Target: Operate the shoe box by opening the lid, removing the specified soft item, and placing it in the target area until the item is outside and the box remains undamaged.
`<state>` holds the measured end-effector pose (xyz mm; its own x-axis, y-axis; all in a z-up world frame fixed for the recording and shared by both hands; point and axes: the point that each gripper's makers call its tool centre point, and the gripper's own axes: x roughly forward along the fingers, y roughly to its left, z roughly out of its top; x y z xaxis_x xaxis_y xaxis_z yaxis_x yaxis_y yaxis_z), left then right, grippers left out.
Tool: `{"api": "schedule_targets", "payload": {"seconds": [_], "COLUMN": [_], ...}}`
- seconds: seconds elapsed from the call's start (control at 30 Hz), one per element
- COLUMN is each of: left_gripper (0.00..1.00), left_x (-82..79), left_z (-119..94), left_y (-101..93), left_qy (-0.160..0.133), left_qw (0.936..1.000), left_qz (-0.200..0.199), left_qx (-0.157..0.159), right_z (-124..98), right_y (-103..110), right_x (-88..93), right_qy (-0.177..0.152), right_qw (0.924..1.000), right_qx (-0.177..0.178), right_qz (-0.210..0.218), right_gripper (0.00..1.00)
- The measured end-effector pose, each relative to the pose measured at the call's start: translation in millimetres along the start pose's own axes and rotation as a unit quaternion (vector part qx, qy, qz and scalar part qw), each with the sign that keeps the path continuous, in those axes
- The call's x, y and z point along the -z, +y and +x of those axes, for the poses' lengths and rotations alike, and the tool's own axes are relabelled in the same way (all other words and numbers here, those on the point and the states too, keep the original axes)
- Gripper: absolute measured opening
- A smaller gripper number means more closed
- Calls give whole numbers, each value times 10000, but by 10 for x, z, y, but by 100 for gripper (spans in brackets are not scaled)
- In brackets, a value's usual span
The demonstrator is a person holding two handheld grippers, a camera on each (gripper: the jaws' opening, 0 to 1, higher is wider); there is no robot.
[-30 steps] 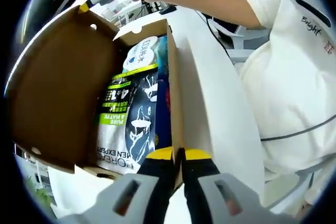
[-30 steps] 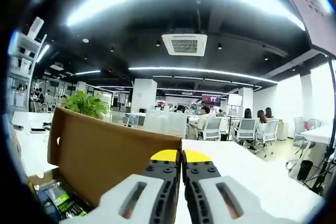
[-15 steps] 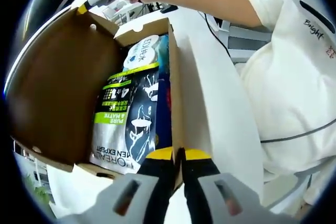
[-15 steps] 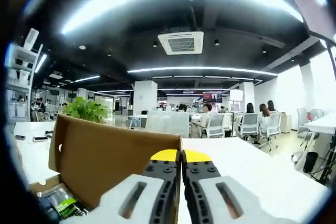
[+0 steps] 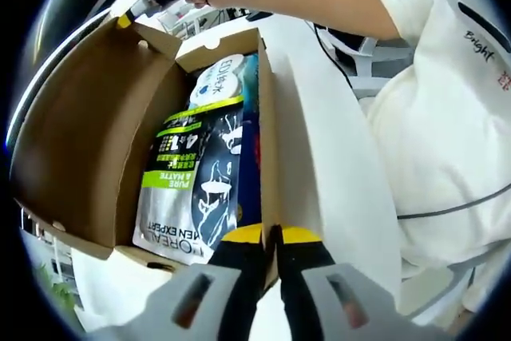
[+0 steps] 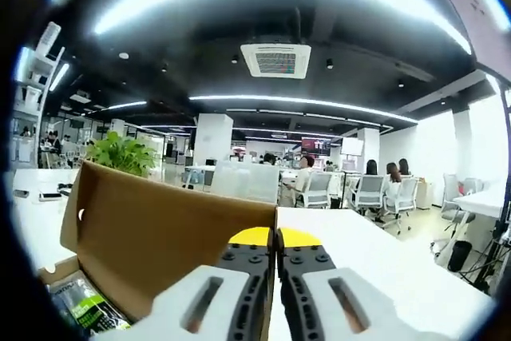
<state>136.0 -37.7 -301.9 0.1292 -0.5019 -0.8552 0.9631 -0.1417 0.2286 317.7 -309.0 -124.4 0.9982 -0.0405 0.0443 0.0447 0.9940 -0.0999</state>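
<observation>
Lid (image 5: 80, 133) swung slightly wider, pinched by right gripper (image 6: 276, 237); left gripper (image 5: 271, 235) pinches box wall (image 5: 265, 141). Opening step; next, grab pouch (image 5: 192, 173) inside box.

Brown shoe box (image 5: 88, 125); black-green-white pouch (image 5: 192, 173); yellow-tipped black claws.

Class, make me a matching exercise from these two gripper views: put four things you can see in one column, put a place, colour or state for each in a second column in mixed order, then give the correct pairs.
Column 1
1. box lid
2. black and green pouch
3. left gripper
4. potted plant

Column 2
A. lying flat inside the shoe box
B. green leaves, standing behind the cardboard
C. swung open, brown inner face showing
D. jaws closed on the box's near wall

Pairs: 1-C, 2-A, 3-D, 4-B
</observation>
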Motion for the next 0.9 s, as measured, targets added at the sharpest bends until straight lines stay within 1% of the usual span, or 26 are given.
{"api": "schedule_targets", "payload": {"seconds": [0.1, 0.43, 0.47, 0.5, 0.53, 0.57, 0.6, 0.63, 0.67, 0.7, 0.73, 0.77, 0.8, 0.83, 0.87, 0.9], "left_gripper": [5, 5, 5, 5, 5, 5, 5, 5, 5, 5, 5, 4, 4, 4, 4, 4], "left_x": [1, -1, -3, -11, -6, 0, 40, 95, 101, 43, 34, 43, 73, 85, 79, 73], "left_z": [1, 3, 7, 46, 139, 115, 128, 120, 86, 93, 92, 96, 107, 110, 103, 101], "left_y": [0, 0, 0, -4, -20, -16, 13, -1, -53, -45, -35, -27, -5, -16, -24, -25], "left_qy": [8, 8, -7, -88, -78, 68, 113, 327, 482, 403, 272, 253, 310, 299, 277, 285], "left_qw": [10000, 10000, 10000, 10000, 9999, 9999, 9991, 9991, 9988, 9991, 9993, 9993, 9992, 9992, 9993, 9993], "left_qz": [-7, -7, -10, -15, 40, 146, 405, 278, -12, 43, -118, -171, -154, -147, -125, -73], "left_qx": [-4, -25, -23, -11, 49, 19, -12, 21, 94, 143, 220, 228, 193, 200, 212, 209], "right_z": [28, 67, 71, 75, 79, 81, 94, 112, 140, 167, 200, 211, 257, 278, 295, 324], "right_y": [-3, 7, 7, 7, 5, 3, 10, 48, 57, 74, 67, 61, 31, 19, 22, 27], "right_x": [21, 54, 57, 59, 65, 67, 69, 96, 129, 129, 151, 164, 218, 238, 249, 277], "right_qy": [27, 70, 82, 87, 86, 83, 108, 227, 361, 336, 350, 363, 449, 479, 482, 556], "right_qw": [9999, 9999, 9999, 10000, 10000, 10000, 9999, 9997, 9992, 9992, 9993, 9992, 9989, 9988, 9987, 9984], "right_qx": [-52, -5, -6, -5, 3, 10, 20, -33, -22, -59, -47, -49, -10, -10, -40, -67], "right_qz": [111, 74, 62, 44, 29, 21, 33, 56, -146, -199, -149, -168, -136, -142, -141, -122], "right_gripper": [0, 0, 0, 0, 0, 0, 0, 0, 0, 0, 0, 0, 0, 0, 0, 0]}}
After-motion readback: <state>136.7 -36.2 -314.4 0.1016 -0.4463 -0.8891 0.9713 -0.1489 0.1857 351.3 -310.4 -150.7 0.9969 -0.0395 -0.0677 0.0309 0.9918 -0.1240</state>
